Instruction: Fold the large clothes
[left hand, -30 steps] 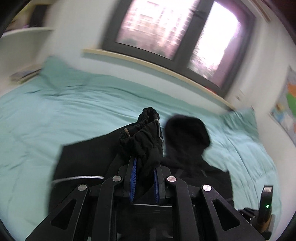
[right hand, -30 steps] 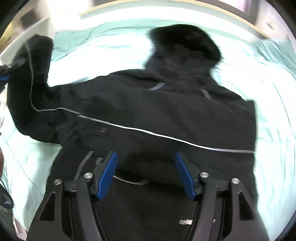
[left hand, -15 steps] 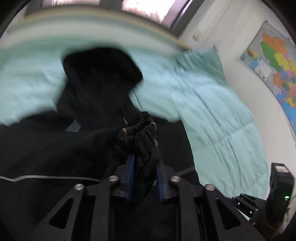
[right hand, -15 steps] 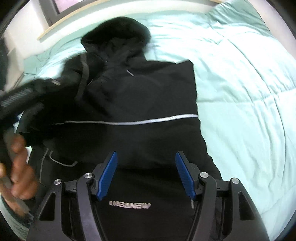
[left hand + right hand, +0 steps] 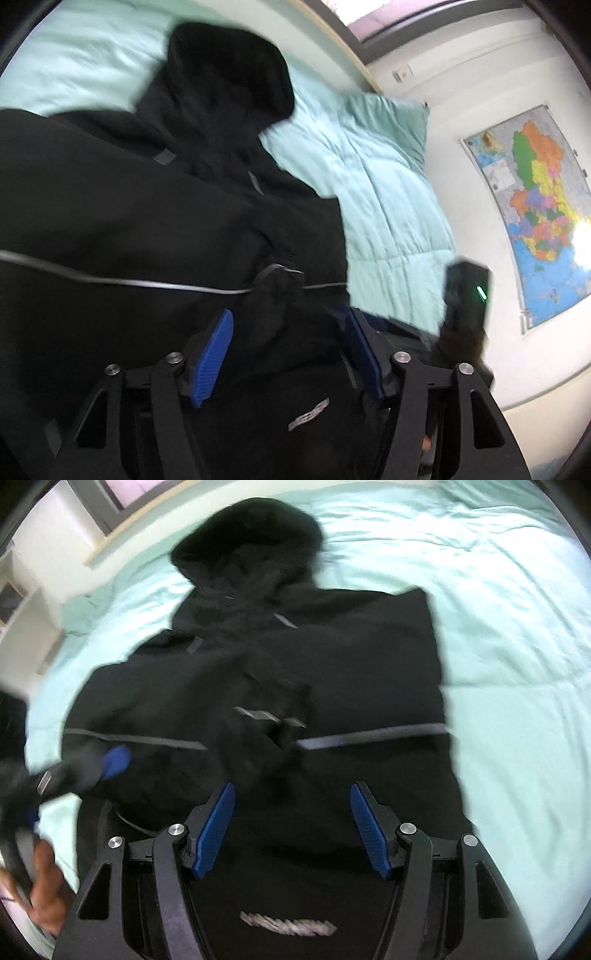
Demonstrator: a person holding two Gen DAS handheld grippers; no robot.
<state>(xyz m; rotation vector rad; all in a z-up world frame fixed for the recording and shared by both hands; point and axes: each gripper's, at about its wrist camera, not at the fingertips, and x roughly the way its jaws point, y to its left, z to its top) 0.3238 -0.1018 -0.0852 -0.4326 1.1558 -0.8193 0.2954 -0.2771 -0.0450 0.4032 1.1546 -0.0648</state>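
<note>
Left gripper (image 5: 286, 354): I am seeing its jaws now standing apart and empty; half a second ago they were pinching the sleeve cuff (image 5: 275, 291).
Meaning: I am judging the sleeve fold laid across the jacket (image 5: 332, 672).
Right gripper (image 5: 291, 827): I am holding it spread wide, gripping nothing.
Jacket: it is lying flat on the teal quilt (image 5: 517, 627), hood (image 5: 251, 542) toward the window.
Room: I am seeing bare quilt right of the jacket's straight edge.

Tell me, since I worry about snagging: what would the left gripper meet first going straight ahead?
Most likely the folded sleeve cuff of the black jacket, lying just ahead of the open left gripper; depth is unclear.
</note>
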